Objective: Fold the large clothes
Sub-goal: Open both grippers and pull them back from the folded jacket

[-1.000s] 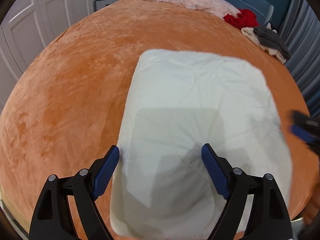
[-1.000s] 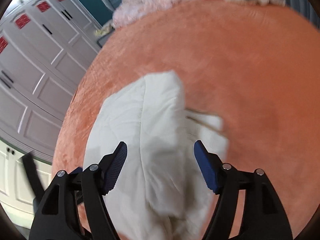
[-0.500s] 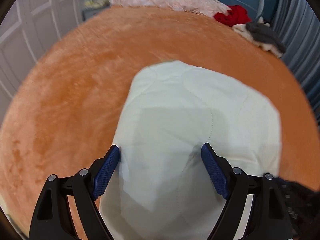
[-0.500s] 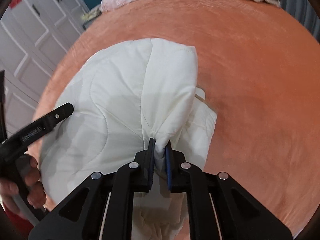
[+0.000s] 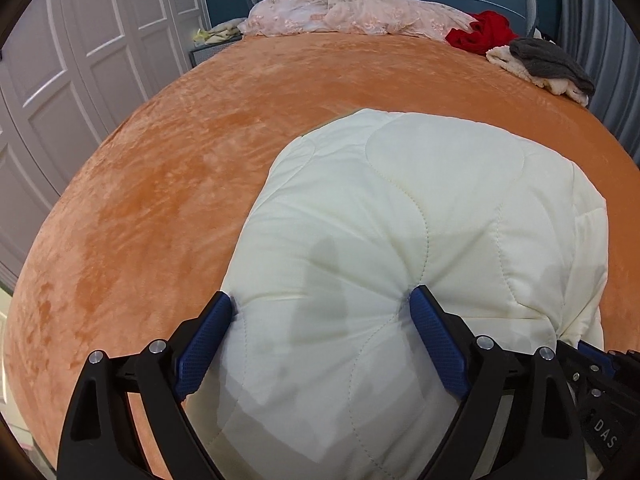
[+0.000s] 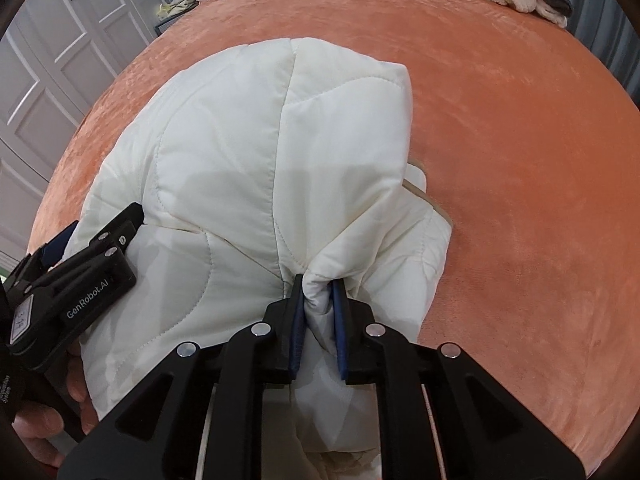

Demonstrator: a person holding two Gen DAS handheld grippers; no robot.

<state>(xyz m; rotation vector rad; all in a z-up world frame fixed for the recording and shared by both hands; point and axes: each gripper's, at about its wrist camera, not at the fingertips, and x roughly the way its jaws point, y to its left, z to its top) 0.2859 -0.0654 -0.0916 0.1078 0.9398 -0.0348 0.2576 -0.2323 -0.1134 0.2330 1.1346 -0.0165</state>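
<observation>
While my right gripper (image 6: 317, 316) pinches a bunched fold of the white quilted jacket (image 5: 400, 240) on the orange bed (image 5: 200, 140), my left gripper (image 5: 322, 316), just widened, straddles its padded bulge with both pads touching it.

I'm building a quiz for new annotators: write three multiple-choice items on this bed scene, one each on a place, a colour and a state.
1. Where does the grey garment lie?
A. on a cream garment at the bed's far right
B. on the white jacket
C. under the pink garment

2. What colour is the bedspread?
A. blue
B. orange
C. green

3. How do the right tongs stand?
A. wide open above the bed
B. shut on nothing
C. shut on a fold of the white jacket

Key: 1 A, the grey garment tops the cream garment near the bed's far right edge. 2 B, the bedspread is orange. 3 C, the right tongs pinch a bunch of the white jacket, while the left tongs straddle it wide.
</observation>
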